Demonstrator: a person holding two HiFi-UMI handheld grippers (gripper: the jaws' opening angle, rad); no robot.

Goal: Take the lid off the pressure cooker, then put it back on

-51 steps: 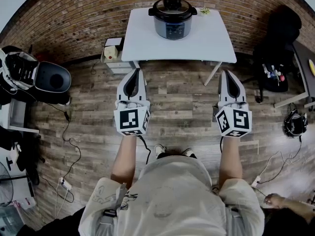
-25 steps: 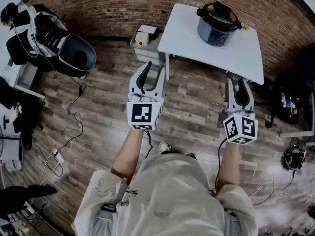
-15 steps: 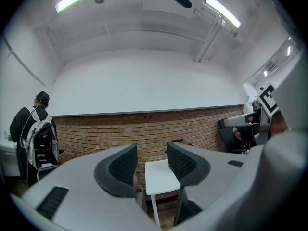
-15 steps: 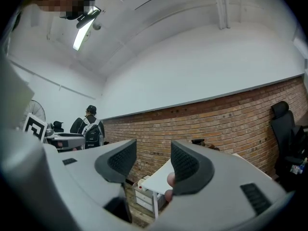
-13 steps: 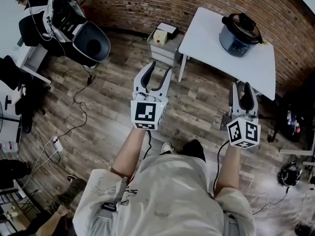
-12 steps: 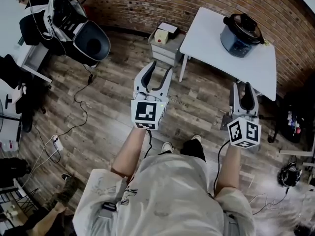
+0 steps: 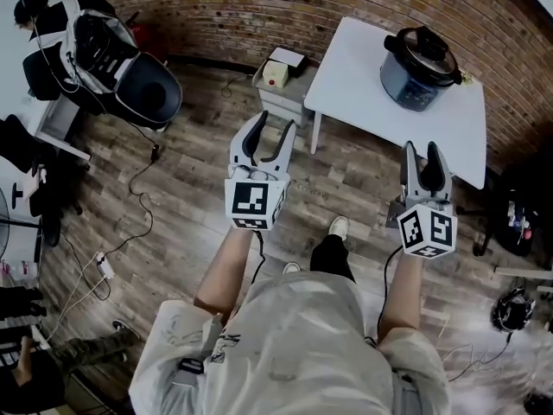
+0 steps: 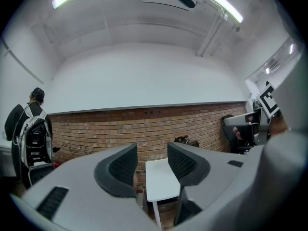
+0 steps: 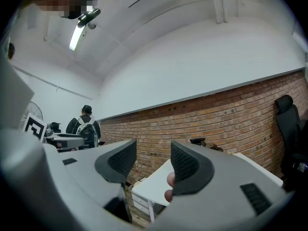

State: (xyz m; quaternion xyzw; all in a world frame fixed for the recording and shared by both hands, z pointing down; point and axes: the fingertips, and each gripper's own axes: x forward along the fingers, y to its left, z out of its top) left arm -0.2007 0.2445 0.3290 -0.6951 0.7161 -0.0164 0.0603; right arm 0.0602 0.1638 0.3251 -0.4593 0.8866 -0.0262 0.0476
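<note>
Nothing of the job is done yet, as far as I can see. The cooker [image 7: 417,59] sits on the white table [image 7: 354,85] by the brick wall, and its black lid [image 7: 422,41] is still on it, so both the taking off and the putting back are left to do.

The person stands on the wood floor, well apart from the table, which lies ahead and to their right. Both tools are held out level in front of the body over bare floor, with no contact with anything.

The left gripper [image 7: 270,130] has just been opening its jaws. They stand wide apart, and its own view shows only the far table and wall in the gap. The right gripper [image 7: 421,156] has also just been opening. Its jaws are parted a little less, and nothing is between them either.

I judge this to be the walk-up. The person has to close the distance to the table before either tool can reach the lid. Which tool will take the lid's knob I cannot tell from here.
</note>
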